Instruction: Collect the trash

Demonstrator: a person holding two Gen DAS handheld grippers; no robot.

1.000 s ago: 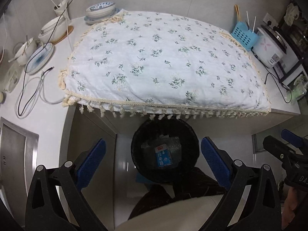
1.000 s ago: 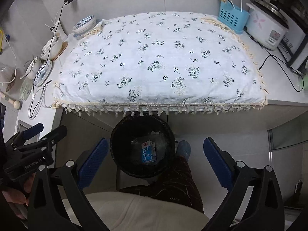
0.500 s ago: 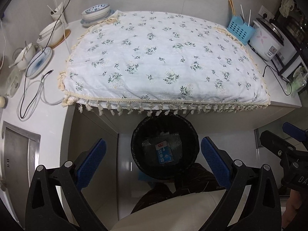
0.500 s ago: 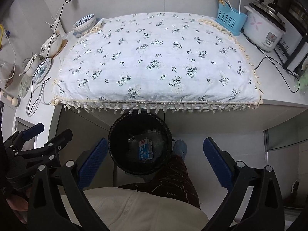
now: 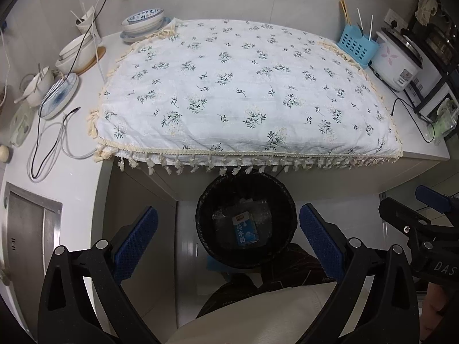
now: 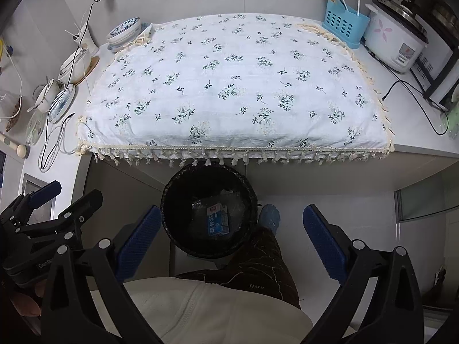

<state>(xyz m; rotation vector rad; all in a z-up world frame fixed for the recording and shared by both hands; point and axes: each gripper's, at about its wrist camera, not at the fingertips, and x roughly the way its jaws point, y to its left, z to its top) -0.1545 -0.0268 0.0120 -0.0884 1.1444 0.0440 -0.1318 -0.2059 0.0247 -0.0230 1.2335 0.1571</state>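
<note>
A black trash bin [image 5: 287, 200] stands on the floor under the counter's front edge; it also shows in the right wrist view [image 6: 172, 197]. Inside lie a blue and white milk carton [image 5: 244, 228] [image 6: 217, 220] and clear crumpled plastic [image 5: 259, 215]. My left gripper [image 5: 228, 239] is open and empty, held high above the bin. My right gripper [image 6: 229, 239] is open and empty at about the same height. Each gripper shows at the edge of the other's view. The white floral cloth [image 5: 241, 86] on the counter carries no trash that I can see.
Bowls and plates [image 5: 142, 23], a striped plate [image 5: 58, 96] and cables [image 5: 51, 143] sit at the counter's left. A blue utensil caddy [image 5: 357, 47] and a rice cooker [image 5: 397, 60] stand at the right. A sink [image 5: 25, 229] is at the far left. The person's legs are below.
Both grippers have risen and drawn back a little, so the counter and bin sit lower and smaller in view. Both stay open and empty.
</note>
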